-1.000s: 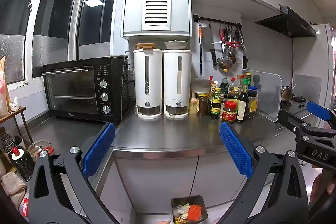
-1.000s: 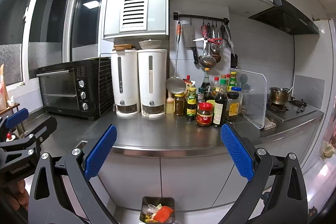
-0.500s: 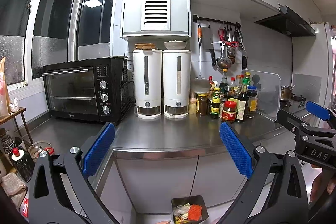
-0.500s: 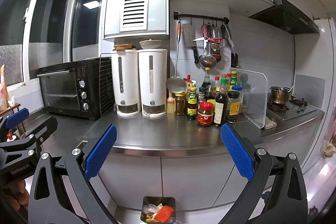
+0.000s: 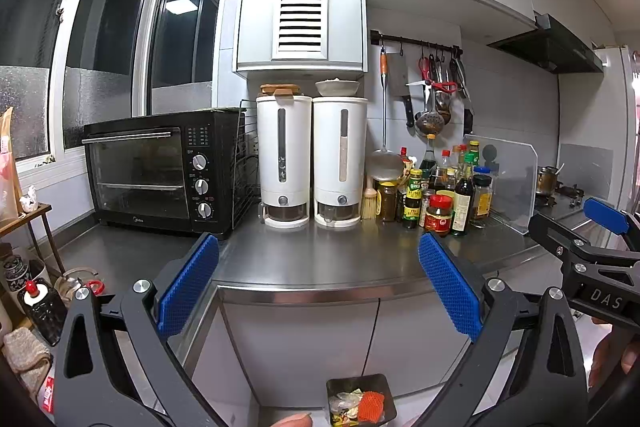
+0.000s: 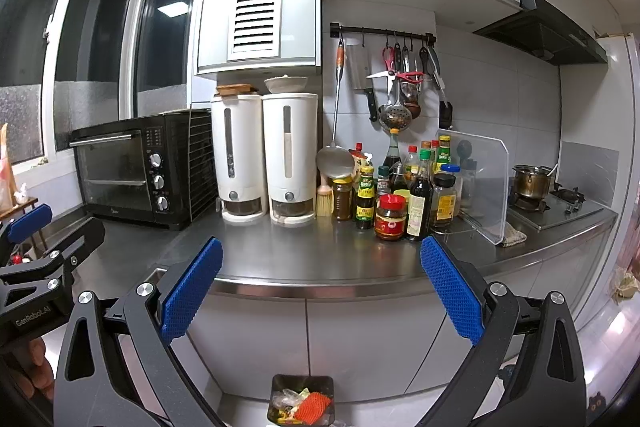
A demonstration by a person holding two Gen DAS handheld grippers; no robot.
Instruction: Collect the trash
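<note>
A small black bin (image 5: 361,402) stands on the floor in front of the cabinet, filled with mixed trash including an orange-red piece (image 5: 370,407). The same bin (image 6: 302,402) shows low in the right wrist view. My left gripper (image 5: 318,285) is open with nothing between its blue pads, held above the bin and level with the steel counter edge (image 5: 320,285). My right gripper (image 6: 320,287) is open and empty as well, at about the same height. Each gripper shows at the edge of the other's view.
On the counter stand a black toaster oven (image 5: 160,173), two white dispensers (image 5: 312,163), a cluster of sauce bottles (image 5: 444,187) and a clear splash guard (image 5: 508,183). A stove with a pot (image 6: 532,183) lies at the far right. A wooden side shelf (image 5: 24,215) stands left.
</note>
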